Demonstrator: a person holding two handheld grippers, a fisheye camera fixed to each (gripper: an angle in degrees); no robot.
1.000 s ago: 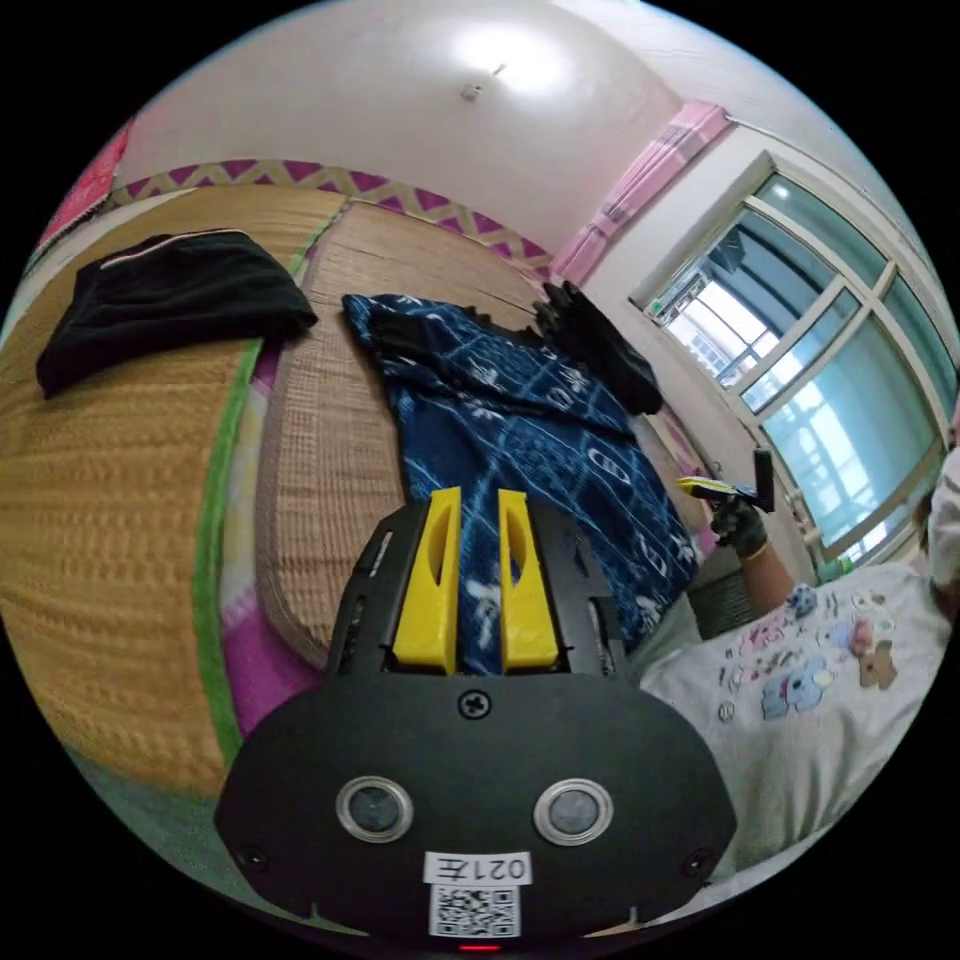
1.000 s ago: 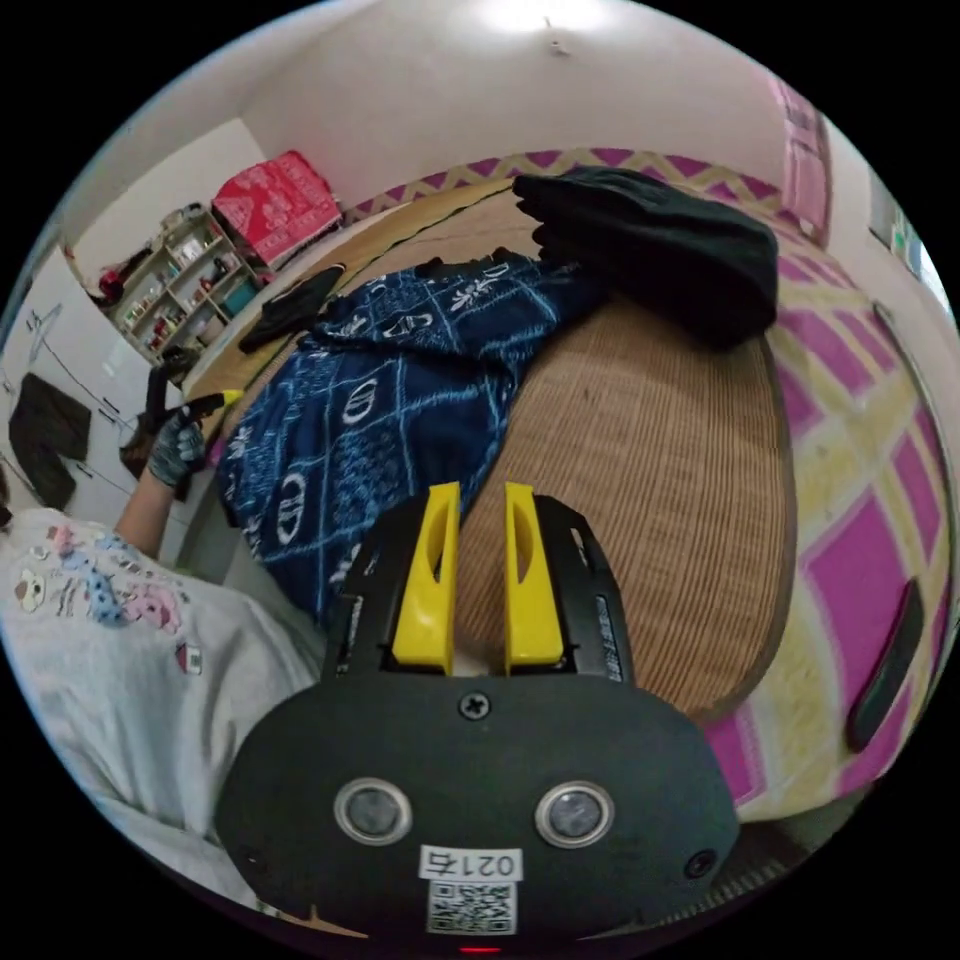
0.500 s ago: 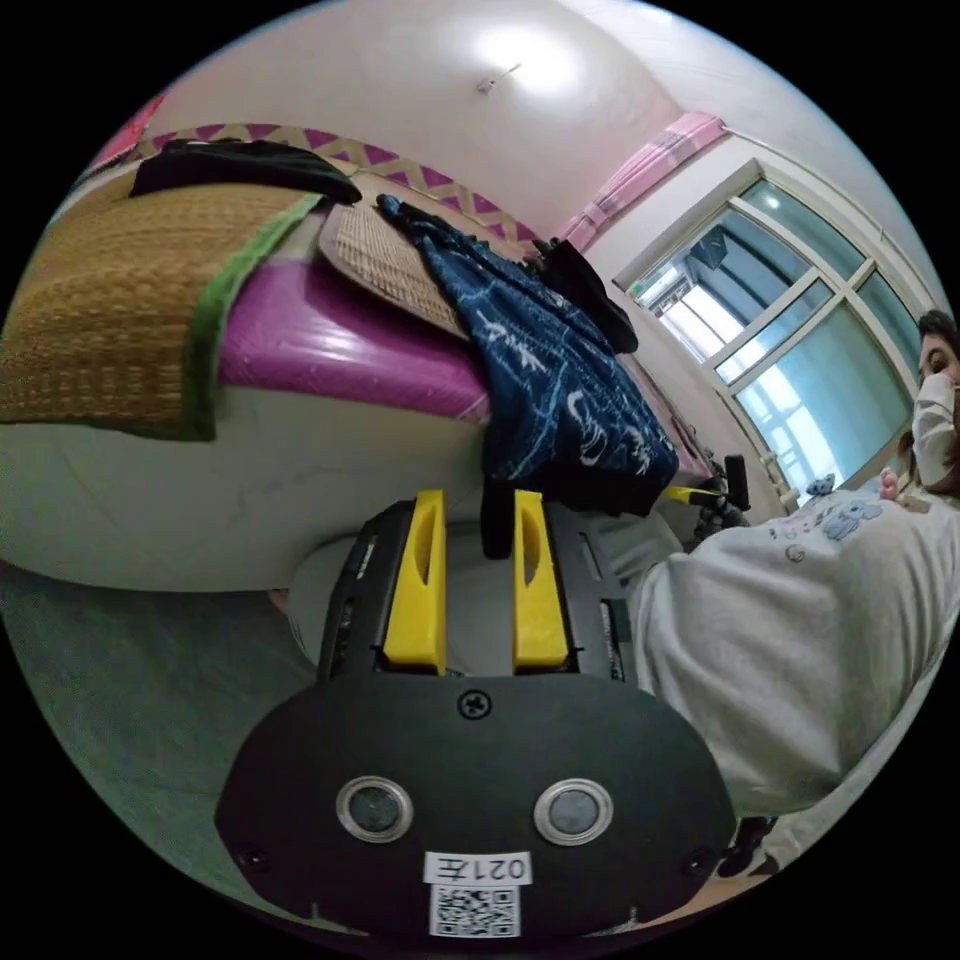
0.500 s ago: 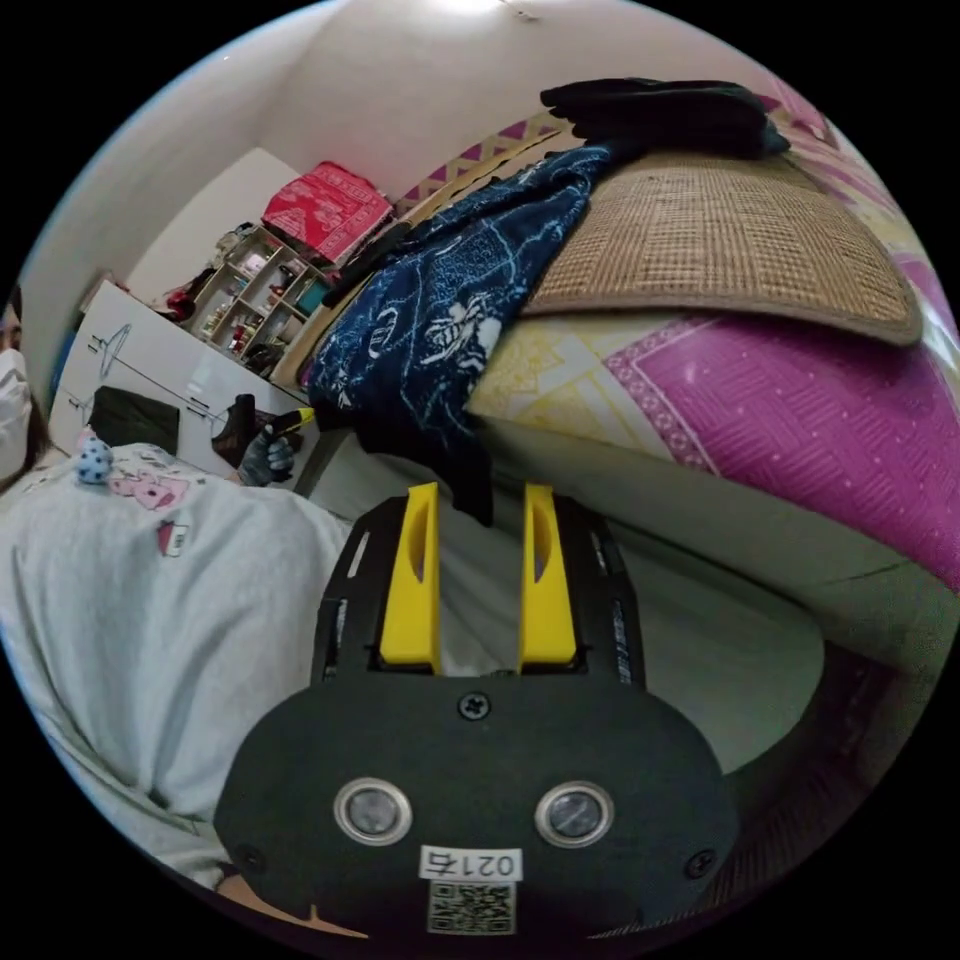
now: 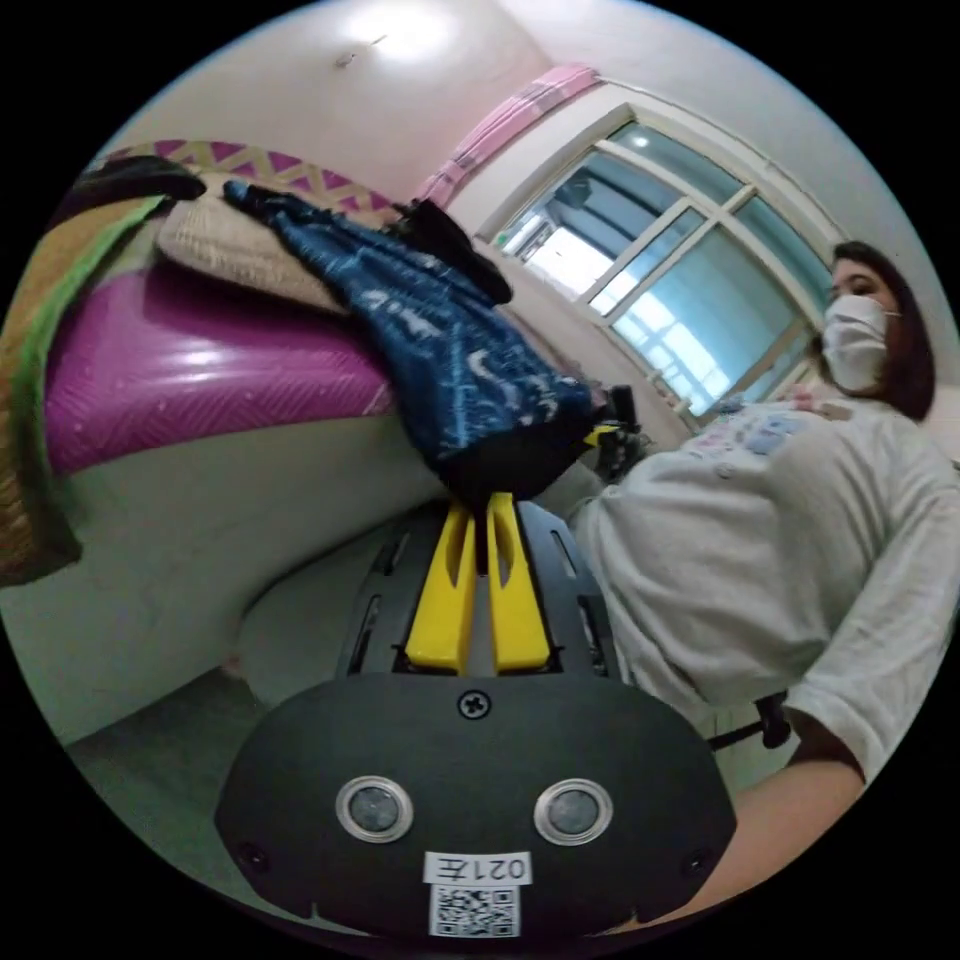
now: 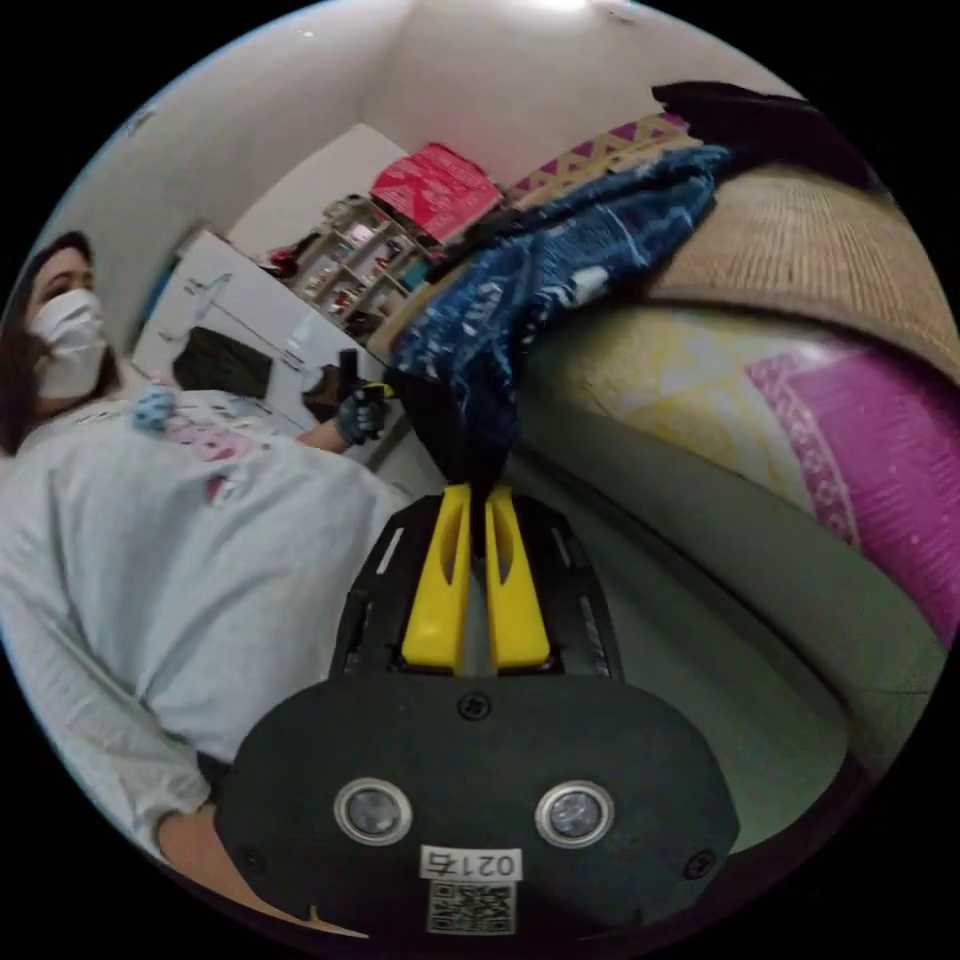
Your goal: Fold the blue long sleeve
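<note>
The blue long sleeve (image 5: 440, 350), dark blue with white prints and a black hem, lies across the bed and hangs over its near edge. My left gripper (image 5: 480, 510) is shut on the black hem at one lower corner, its yellow jaws pressed on the cloth. In the right gripper view the same garment (image 6: 540, 270) droops off the bed, and my right gripper (image 6: 478, 500) is shut on the dark hem at its other lower corner. The other gripper (image 5: 612, 435), held in a gloved hand, shows beyond the hem in the left gripper view, and likewise the other gripper (image 6: 358, 400) in the right gripper view.
The bed (image 5: 180, 360) has a pink patterned mattress and woven straw mats (image 6: 810, 240). Black garments (image 5: 450, 245) lie on it behind the blue one. A person in a grey printed shirt (image 5: 780, 540) stands close against the bed. A window (image 5: 680, 290) and shelves (image 6: 350, 270) flank the room.
Both grippers have closed from open onto the hanging black hem. Both cameras have dropped lower and tilted, so the bed edge sits above and the person shows larger.
</note>
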